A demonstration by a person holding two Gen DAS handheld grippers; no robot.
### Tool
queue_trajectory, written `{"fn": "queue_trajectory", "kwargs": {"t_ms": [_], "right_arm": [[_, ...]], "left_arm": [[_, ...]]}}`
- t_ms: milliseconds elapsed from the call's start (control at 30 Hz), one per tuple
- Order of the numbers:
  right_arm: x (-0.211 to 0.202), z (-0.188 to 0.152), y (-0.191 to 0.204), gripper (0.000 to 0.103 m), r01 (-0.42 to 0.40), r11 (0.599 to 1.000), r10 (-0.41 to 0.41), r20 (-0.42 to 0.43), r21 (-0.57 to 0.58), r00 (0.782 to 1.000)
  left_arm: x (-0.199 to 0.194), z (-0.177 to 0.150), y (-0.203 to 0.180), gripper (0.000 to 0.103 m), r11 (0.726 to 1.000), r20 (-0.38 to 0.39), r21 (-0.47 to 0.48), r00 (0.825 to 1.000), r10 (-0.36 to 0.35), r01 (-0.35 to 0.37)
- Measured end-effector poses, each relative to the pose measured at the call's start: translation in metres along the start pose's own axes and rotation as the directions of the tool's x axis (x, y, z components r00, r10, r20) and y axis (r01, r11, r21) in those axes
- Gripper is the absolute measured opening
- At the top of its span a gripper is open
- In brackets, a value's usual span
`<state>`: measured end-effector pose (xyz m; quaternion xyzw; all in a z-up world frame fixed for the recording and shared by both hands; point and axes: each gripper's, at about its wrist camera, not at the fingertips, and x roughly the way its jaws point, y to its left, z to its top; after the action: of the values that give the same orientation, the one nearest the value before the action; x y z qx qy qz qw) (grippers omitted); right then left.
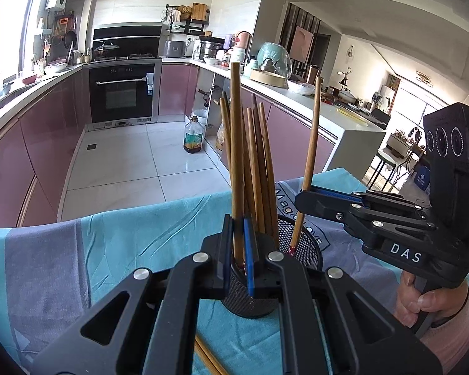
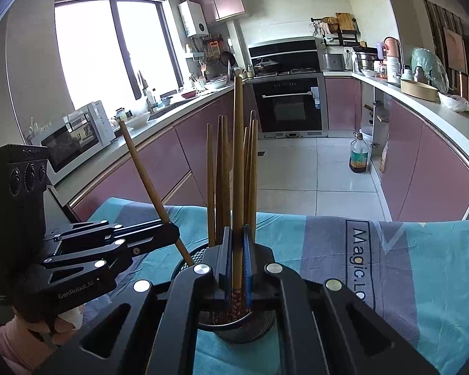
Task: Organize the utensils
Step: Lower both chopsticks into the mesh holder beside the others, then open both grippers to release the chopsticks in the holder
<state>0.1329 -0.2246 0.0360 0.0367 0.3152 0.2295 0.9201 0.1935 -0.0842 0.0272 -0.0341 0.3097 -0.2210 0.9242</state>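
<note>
Left wrist view: left gripper is clamped on one chopstick, held upright between the blue pads, its lower end inside the black mesh holder that stands on the teal cloth. Right gripper comes in from the right side, closed on a second chopstick, tilted, with its red patterned tip right at the holder's rim. Right wrist view shows the same thing mirrored: right gripper pinching its chopstick over the holder, left gripper gripping a slanted stick whose tip dips into the mesh. Several chopsticks already stand in the holder. Step in hand, as I read it: dropping both sticks into the holder, near the end of insertion. Next move likely calls for easing each tip fully past the rim, then letting the jaws part so the sticks fall against the bundle. More loose chopsticks lie on the cloth near the bottom edge, so the job isn't finished.
</note>
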Motion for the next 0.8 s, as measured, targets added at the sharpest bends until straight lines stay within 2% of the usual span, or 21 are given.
{"fn": "queue_trajectory", "kwargs": {"t_ms": [267, 367, 533, 633, 800], "right_arm": [[0.008, -0.002, -0.003, 0.006, 0.010, 1.000, -0.009, -0.027, 0.014, 1.000], [0.010, -0.002, -0.003, 0.009, 0.022, 1.000, -0.021, -0.037, 0.017, 0.999], [0.009, -0.003, -0.006, 0.014, 0.023, 0.999, -0.022, -0.031, 0.037, 0.999], [0.004, -0.006, -0.006, 0.018, 0.030, 0.999, -0.029, -0.016, 0.036, 0.999], [-0.009, -0.012, -0.002, 0.033, 0.021, 0.999, -0.021, 0.011, 0.025, 1.000]], "left_arm": [[0.005, 0.000, 0.003, 0.008, 1.000, -0.007, 0.000, 1.000, 0.009, -0.009], [0.007, -0.001, 0.004, 0.012, 1.000, -0.011, -0.005, 1.000, 0.012, -0.012], [0.006, -0.005, 0.006, 0.034, 1.000, -0.005, -0.010, 1.000, 0.018, -0.018], [0.003, -0.008, 0.008, 0.038, 1.000, 0.001, -0.017, 1.000, 0.021, -0.021], [-0.011, -0.017, 0.007, 0.058, 0.997, 0.034, -0.005, 0.997, 0.072, -0.072]]}}
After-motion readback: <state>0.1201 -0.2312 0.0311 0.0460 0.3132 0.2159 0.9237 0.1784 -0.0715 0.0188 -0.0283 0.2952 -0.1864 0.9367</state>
